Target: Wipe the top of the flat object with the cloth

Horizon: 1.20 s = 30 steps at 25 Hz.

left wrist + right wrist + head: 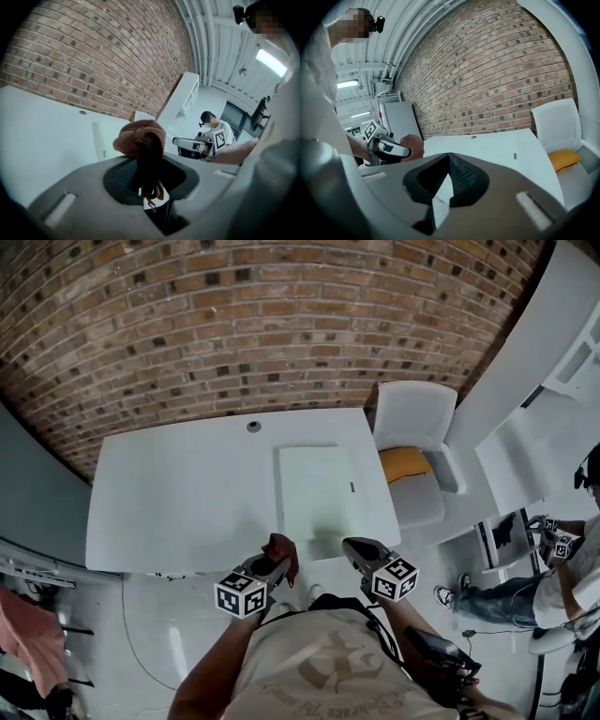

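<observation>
Between the jaws of our left gripper (pixel 150 164) a bunched reddish-brown cloth (pixel 140 138) was pinched, its bulk standing proud of the tips and a loose end hanging behind them. Our right gripper (pixel 447 161) had its jaws together with nothing between them. Both hung at the near edge of the tabletop (pixel 178 493), on either side of the near end of the flat object (pixel 317 488), a white slab lying toward the tabletop's right edge. The cloth looked close to the slab's near left corner; we could not tell whether it touched. We judged wiping not yet begun: this was the approach. Next we would need to bring the cloth forward and down until its bulk pressed on the slab's top, then sweep across it, perhaps steadying the slab with the right gripper.
</observation>
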Each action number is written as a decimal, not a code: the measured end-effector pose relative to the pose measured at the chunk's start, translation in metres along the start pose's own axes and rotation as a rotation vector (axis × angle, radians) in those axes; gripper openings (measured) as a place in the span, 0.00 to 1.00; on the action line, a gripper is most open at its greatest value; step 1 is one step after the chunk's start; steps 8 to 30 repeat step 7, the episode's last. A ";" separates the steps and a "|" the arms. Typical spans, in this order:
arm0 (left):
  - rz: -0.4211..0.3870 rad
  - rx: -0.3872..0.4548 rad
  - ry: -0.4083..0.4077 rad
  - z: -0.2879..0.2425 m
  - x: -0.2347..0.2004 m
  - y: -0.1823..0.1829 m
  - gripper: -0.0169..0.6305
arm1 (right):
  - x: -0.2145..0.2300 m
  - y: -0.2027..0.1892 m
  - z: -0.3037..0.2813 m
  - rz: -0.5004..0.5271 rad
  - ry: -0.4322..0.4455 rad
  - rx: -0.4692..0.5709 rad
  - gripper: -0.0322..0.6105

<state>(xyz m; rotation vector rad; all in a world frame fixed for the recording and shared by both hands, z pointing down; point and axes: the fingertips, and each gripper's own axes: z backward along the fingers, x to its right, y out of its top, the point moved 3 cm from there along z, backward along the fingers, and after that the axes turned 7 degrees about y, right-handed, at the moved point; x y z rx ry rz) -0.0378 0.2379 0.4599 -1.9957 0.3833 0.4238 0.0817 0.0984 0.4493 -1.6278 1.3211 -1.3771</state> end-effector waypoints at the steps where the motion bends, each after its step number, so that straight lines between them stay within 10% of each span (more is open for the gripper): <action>1: -0.002 0.000 -0.003 0.002 0.000 -0.001 0.14 | -0.003 0.000 0.001 0.003 -0.005 0.002 0.06; 30: -0.024 -0.008 -0.018 0.013 0.005 -0.009 0.14 | -0.012 -0.007 0.012 -0.006 -0.040 0.005 0.06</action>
